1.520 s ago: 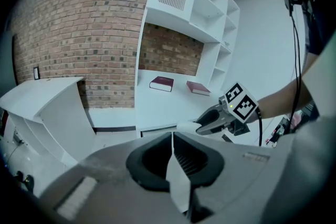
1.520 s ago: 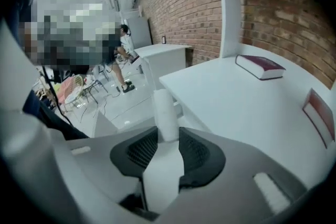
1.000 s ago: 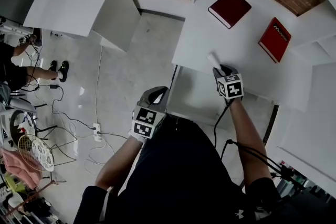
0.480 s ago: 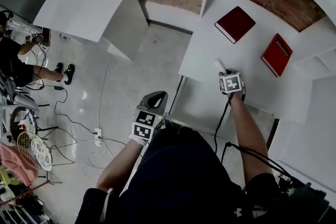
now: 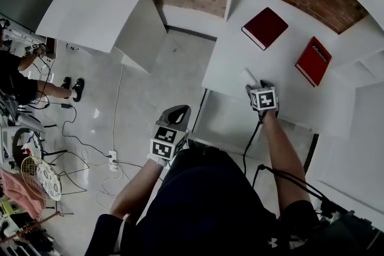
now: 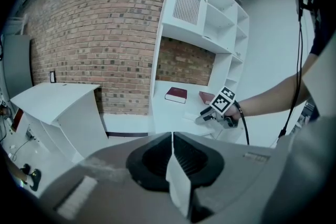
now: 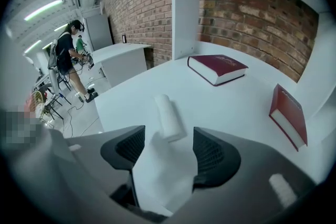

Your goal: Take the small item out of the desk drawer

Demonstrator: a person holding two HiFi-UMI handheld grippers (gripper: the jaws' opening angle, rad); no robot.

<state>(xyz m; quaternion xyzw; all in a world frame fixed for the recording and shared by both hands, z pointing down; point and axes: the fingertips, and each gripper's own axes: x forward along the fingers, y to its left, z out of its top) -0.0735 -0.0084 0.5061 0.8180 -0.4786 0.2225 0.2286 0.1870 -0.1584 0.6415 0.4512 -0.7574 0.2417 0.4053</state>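
The small white roll (image 7: pixel 169 110) lies on the white desk (image 5: pixel 288 93), right of centre in the head view. Its near end sits at the mouth of the right gripper (image 7: pixel 165 150), whose jaws are opening, with the pads off the roll. Below the desk's front edge the drawer (image 5: pixel 228 123) stands pulled out, its white inside showing. Two red books (image 5: pixel 263 27) lie farther back, at the upper right. The left gripper (image 6: pixel 172 152), jaws closed on nothing, hangs at lower centre.

Bystander (image 5: pixel 18 78) cut by the head view's left edge; drawer (image 5: pixel 228 123) partly behind the right forearm (image 5: pixel 279 153)
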